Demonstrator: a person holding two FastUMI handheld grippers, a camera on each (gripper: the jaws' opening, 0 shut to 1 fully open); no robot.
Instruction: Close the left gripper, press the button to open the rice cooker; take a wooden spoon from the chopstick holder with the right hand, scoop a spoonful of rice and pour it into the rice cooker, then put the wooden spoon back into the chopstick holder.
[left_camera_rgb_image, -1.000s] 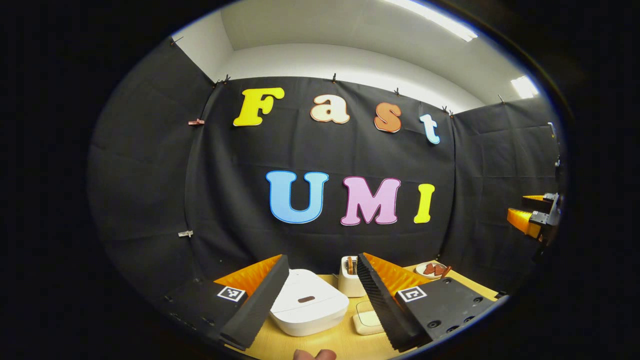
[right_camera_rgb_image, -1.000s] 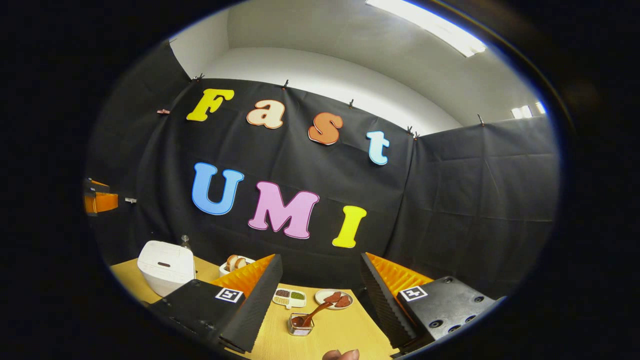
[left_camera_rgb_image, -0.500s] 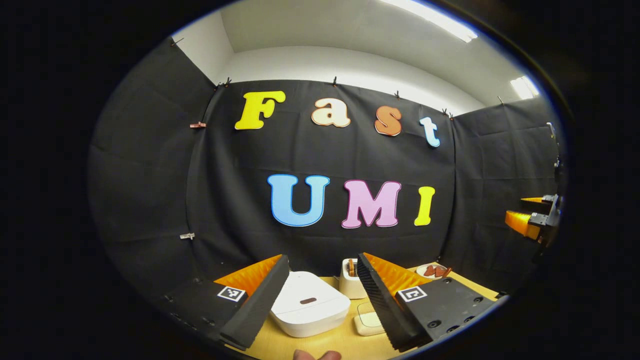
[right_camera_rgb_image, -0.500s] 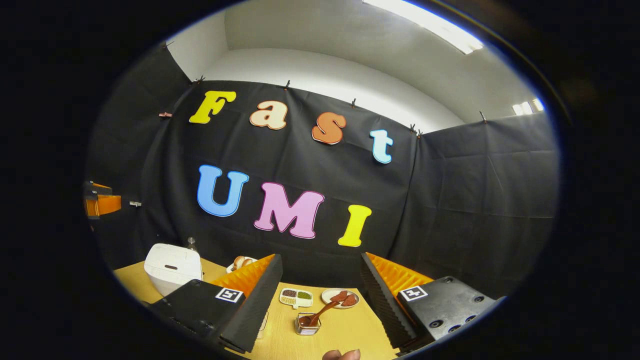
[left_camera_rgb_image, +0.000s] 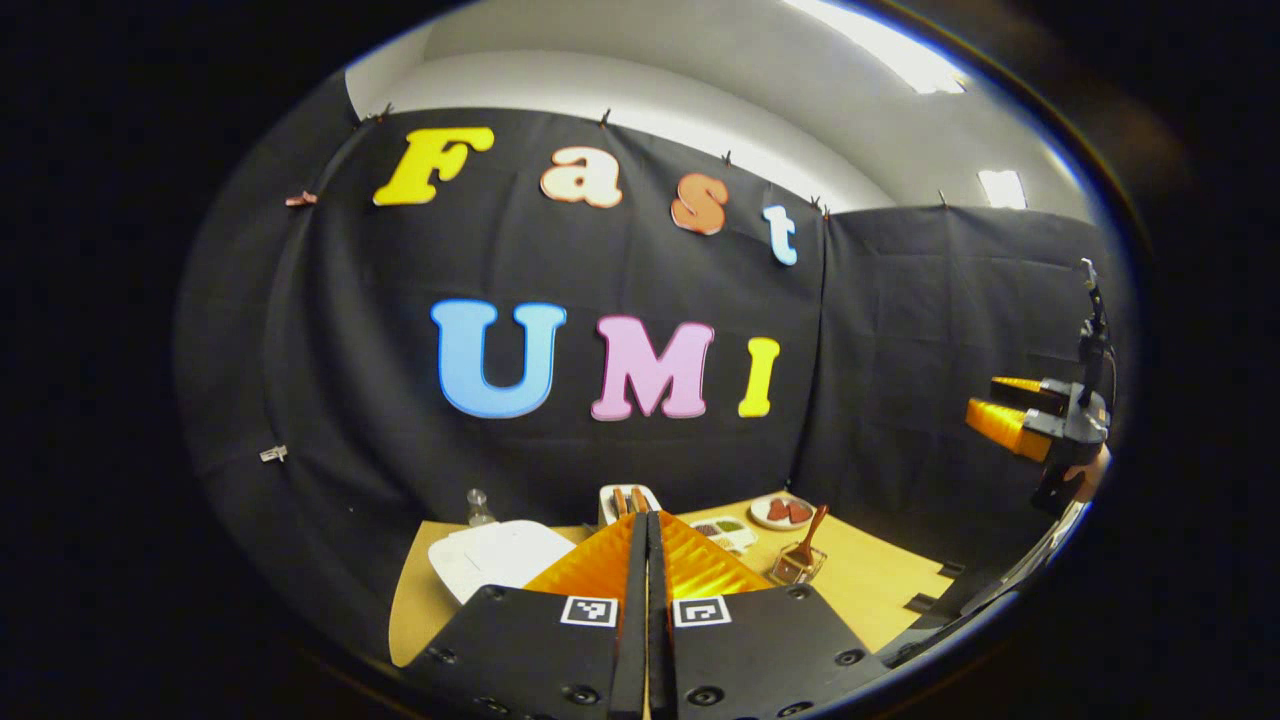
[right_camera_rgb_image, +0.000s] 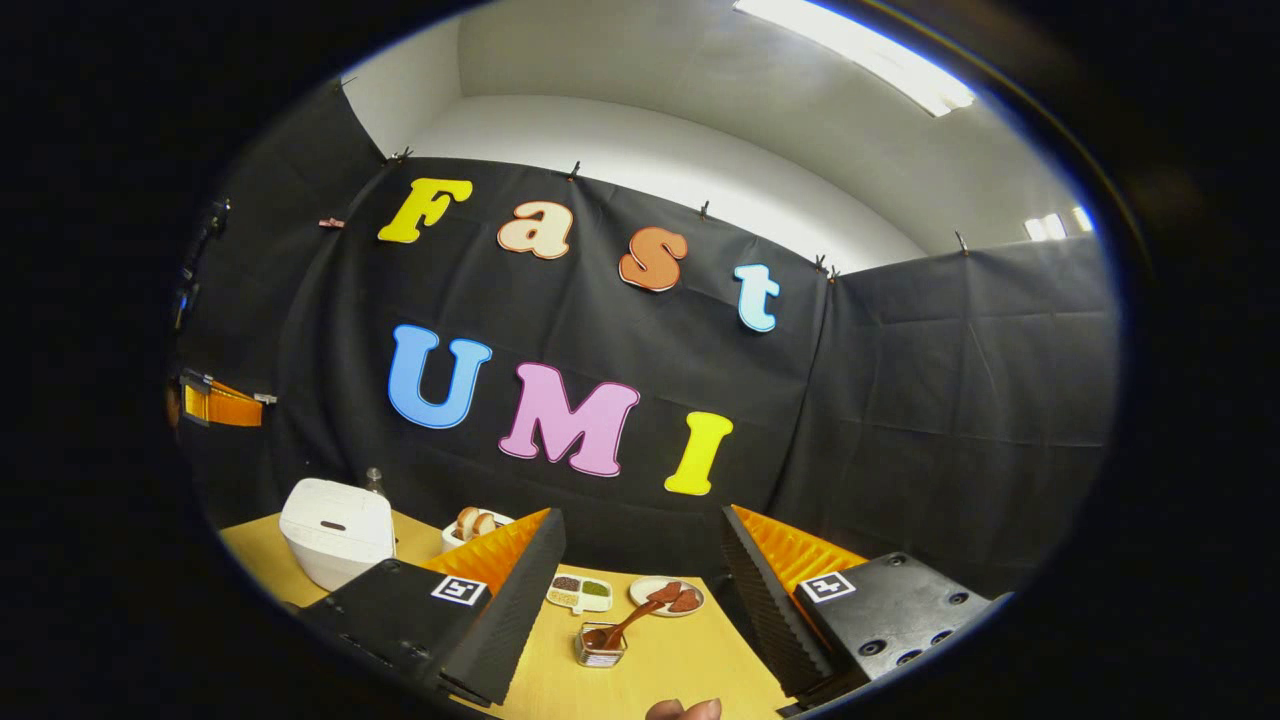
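The white rice cooker (right_camera_rgb_image: 336, 530) sits at the tabletop's (right_camera_rgb_image: 670, 660) far left, bulky and rigid; its lid button wants a firm press. Left gripper (left_camera_rgb_image: 646, 560) jaws are clenched together on nothing, right gripper (right_camera_rgb_image: 640, 570) jaws released. The light, stiff wooden spoon (right_camera_rgb_image: 625, 626) is best gripped mid-handle

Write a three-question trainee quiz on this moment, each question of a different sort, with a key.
1. True or false: the left hand-held gripper has its fingers together.
2. The lid of the rice cooker is: A) open, B) closed, C) removed.
3. Fill in: in the right gripper view, a spoon leans in a small clear ____ on the table, between the open fingers of the right hand-held gripper.

Key: 1 true; 2 B; 3 container.
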